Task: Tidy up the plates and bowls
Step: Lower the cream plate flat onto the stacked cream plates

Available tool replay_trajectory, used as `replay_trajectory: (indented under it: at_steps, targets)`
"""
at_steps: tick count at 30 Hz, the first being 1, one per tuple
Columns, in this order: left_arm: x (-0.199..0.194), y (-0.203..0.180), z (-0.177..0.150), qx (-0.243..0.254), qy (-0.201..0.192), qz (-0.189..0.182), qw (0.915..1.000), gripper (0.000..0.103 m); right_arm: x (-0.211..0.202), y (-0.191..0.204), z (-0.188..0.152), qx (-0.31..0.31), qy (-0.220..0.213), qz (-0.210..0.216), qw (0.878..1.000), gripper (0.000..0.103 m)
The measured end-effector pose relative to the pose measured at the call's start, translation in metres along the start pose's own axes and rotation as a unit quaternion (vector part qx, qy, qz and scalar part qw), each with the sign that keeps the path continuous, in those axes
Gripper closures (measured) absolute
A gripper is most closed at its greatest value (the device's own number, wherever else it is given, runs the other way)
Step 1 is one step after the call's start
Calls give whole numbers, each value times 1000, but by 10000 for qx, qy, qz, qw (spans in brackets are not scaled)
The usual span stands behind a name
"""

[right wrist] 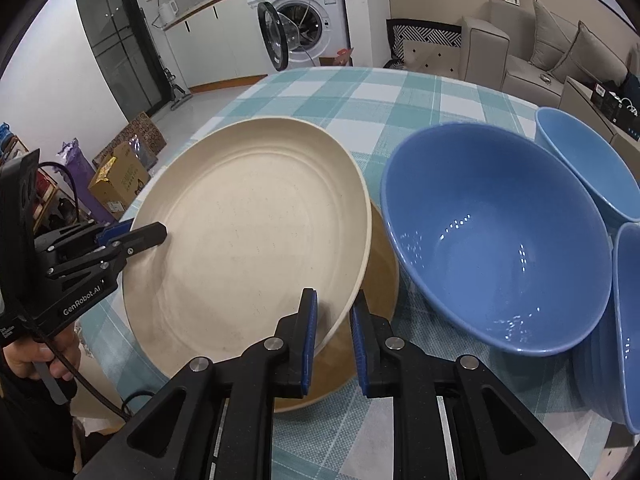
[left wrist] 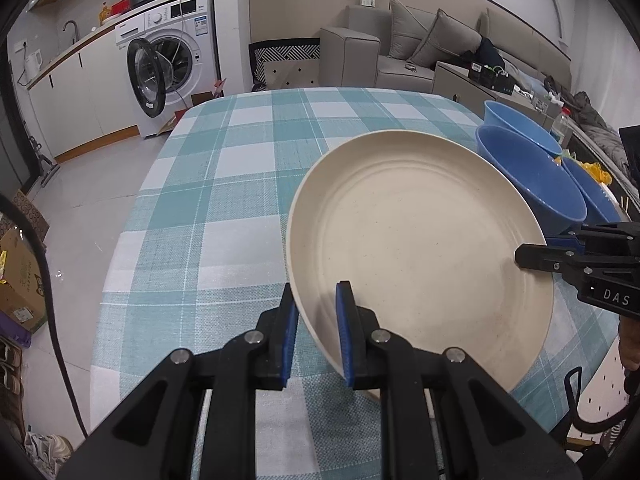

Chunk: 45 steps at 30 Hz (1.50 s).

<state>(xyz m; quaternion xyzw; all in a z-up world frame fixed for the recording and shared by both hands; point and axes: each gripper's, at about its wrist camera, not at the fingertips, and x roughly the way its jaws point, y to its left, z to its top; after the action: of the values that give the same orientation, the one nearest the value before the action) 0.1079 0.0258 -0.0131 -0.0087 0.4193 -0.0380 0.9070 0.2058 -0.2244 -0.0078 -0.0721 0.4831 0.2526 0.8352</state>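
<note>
A cream plate [left wrist: 420,248] is held tilted above the checked tablecloth [left wrist: 224,184]. My left gripper [left wrist: 316,336] is shut on its near-left rim. My right gripper [right wrist: 334,334] is shut on the opposite rim of the same plate [right wrist: 248,232]. Under it lies a second, tan plate [right wrist: 380,264] on the table. Three blue bowls stand to the right: a large one [right wrist: 500,256], one behind it [right wrist: 580,160] and one at the right edge [right wrist: 628,320]. The bowls also show in the left wrist view [left wrist: 536,184].
The table's left edge [left wrist: 120,240] drops to a tiled floor with cardboard boxes [left wrist: 20,272]. A washing machine [left wrist: 176,52] with its door open and a grey sofa [left wrist: 420,40] stand beyond the table.
</note>
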Motion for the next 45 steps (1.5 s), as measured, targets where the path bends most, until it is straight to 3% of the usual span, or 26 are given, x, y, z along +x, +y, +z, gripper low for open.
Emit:
replay_trajectory:
  at_steps: [28,45]
  targets:
    - [15,-16,-4,391,228,83,9989,83,6,7,-7,-323,216,-666,9970,84]
    - [18,-27,-9,784,185,426,9958,83,12,15,-17,-708,245,-1212,9898,82]
